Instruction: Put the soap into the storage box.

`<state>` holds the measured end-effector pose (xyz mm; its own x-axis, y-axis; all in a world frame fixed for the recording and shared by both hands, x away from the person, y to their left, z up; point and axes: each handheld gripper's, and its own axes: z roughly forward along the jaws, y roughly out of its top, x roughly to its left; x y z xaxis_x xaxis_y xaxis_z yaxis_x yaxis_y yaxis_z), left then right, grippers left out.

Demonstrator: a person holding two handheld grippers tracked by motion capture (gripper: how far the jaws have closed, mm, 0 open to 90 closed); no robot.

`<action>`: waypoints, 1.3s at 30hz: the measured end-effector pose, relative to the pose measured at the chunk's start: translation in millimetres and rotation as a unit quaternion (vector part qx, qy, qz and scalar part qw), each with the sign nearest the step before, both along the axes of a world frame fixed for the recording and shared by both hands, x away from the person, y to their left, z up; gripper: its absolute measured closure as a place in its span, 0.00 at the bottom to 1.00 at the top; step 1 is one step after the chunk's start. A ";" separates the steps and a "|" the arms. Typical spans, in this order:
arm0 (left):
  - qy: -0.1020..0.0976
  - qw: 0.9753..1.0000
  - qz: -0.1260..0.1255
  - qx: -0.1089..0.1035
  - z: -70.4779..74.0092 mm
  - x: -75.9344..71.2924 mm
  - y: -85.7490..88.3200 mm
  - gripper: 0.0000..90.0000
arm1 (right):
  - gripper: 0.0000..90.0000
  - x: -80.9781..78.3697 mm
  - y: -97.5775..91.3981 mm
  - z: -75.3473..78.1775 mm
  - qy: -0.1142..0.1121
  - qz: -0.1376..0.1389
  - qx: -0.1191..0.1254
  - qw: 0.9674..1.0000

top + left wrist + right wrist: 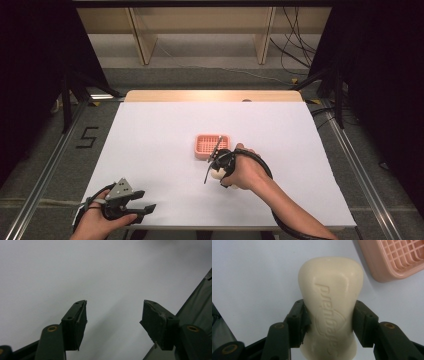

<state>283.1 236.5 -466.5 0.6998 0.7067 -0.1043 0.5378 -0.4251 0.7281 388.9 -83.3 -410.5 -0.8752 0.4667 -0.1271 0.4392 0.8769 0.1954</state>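
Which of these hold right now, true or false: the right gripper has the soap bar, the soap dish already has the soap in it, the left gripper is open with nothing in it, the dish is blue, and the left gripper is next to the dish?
1. The right gripper is shut on the soap bar. True.
2. The soap already lies in the soap dish. False: the dish is empty and the bar is held beside it, over the table.
3. The left gripper is open with nothing between its jaws. True.
4. The dish is blue. False: it is pink, with a grid floor.
5. The left gripper is next to the dish. False: it sits near the table's near left edge, far from the dish.
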 end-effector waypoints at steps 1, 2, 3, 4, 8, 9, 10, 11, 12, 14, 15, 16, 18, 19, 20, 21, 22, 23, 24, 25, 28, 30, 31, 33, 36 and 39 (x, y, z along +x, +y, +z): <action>0.000 1.000 0.000 0.000 0.0 0.0 0.0 0.40 | 0.56 0.2 0.5 0.2 0.000 -0.002 -0.001 1.000; -0.004 1.000 -0.004 0.003 0.4 0.3 0.3 0.40 | 0.56 0.7 0.5 0.4 -0.001 -0.002 0.000 1.000; -0.004 1.000 -0.004 0.003 0.4 0.3 0.3 0.40 | 0.56 0.7 0.5 0.4 -0.001 -0.002 0.000 1.000; -0.001 1.000 0.000 -0.001 0.4 -0.2 0.0 0.40 | 0.56 1.0 1.4 0.4 -0.003 -0.008 0.002 1.000; -0.007 1.000 -0.007 0.005 0.8 1.0 1.2 0.40 | 0.56 2.7 2.3 1.2 -0.003 -0.004 0.003 1.000; -0.006 1.000 -0.006 0.004 0.6 0.8 0.8 0.40 | 0.56 3.3 2.2 1.2 -0.005 -0.004 0.003 1.000; 0.000 1.000 0.000 -0.001 0.2 0.0 0.1 0.40 | 0.56 4.1 2.4 0.9 -0.008 0.000 0.004 1.000; -0.001 1.000 -0.001 -0.001 0.4 -0.1 0.1 0.40 | 0.56 4.8 2.2 1.3 -0.009 0.001 0.004 1.000; -0.001 1.000 -0.001 -0.001 0.5 -0.2 0.1 0.40 | 0.56 4.6 1.9 1.3 -0.007 -0.009 0.002 1.000; -0.002 1.000 -0.001 -0.002 0.7 0.0 0.2 0.40 | 0.56 6.2 1.8 1.3 -0.007 -0.003 0.001 1.000; -0.002 1.000 -0.001 -0.002 0.7 0.0 0.2 0.40 | 0.56 6.2 1.8 1.3 -0.007 -0.003 0.001 1.000; -0.002 1.000 0.001 -0.004 0.3 0.1 0.0 0.40 | 0.56 7.4 2.2 1.7 -0.008 -0.001 -0.001 1.000; -0.002 1.000 -0.001 -0.001 0.7 0.0 0.4 0.40 | 0.56 8.3 2.6 2.1 -0.009 0.000 -0.003 1.000; 0.000 1.000 0.000 -0.004 0.4 0.0 0.0 0.40 | 0.56 9.4 2.7 2.6 -0.009 0.003 -0.002 1.000; -0.003 1.000 0.002 -0.004 0.4 -0.1 -0.2 0.40 | 0.56 10.7 2.3 2.9 -0.013 0.010 0.000 1.000; -0.002 1.000 0.001 -0.006 0.6 -0.3 -0.3 0.40 | 0.56 9.8 3.1 3.8 -0.016 0.003 -0.003 1.000; -0.002 1.000 0.001 -0.006 0.6 -0.3 -0.3 0.40 | 0.56 9.8 3.1 3.8 -0.016 0.003 -0.003 1.000; -0.003 1.000 0.001 -0.005 0.8 -0.3 -0.1 0.40 | 0.56 11.5 3.7 4.2 -0.016 0.014 -0.002 1.000; -0.003 1.000 0.001 -0.006 0.8 -0.3 -0.1 0.40 | 0.56 12.7 3.8 4.3 -0.017 0.021 -0.002 1.000; -0.002 1.000 0.004 -0.009 0.2 -0.2 -0.7 0.40 | 0.56 11.8 4.7 4.6 -0.017 0.011 -0.005 1.000; -0.002 1.000 0.001 -0.004 0.5 0.0 0.0 0.40 | 0.56 12.6 5.5 5.1 -0.018 0.009 -0.007 1.000; -0.002 1.000 0.002 -0.005 0.4 -0.1 -0.2 0.40 | 0.56 13.2 6.7 5.7 -0.015 0.004 -0.009 1.000; -0.002 1.000 0.002 -0.006 0.4 -0.1 -0.2 0.40 | 0.56 13.2 6.7 5.7 -0.015 0.004 -0.009 1.000; -0.002 1.000 0.002 -0.009 0.5 -0.2 -0.2 0.40 | 0.56 16.1 5.4 5.1 -0.022 0.016 -0.006 1.000; -0.002 1.000 -0.001 -0.003 0.7 0.1 0.5 0.40 | 0.56 17.5 5.4 4.8 -0.020 0.017 -0.007 1.000; -0.004 1.000 0.003 -0.003 0.9 0.0 0.3 0.40 | 0.56 18.3 5.6 4.9 -0.021 0.013 -0.009 1.000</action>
<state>283.2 236.8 -465.6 0.6962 0.7105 -0.1029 0.5344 -0.4172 0.7351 407.2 -77.7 -405.6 -0.8806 0.4415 -0.1721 0.4083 0.8913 0.1971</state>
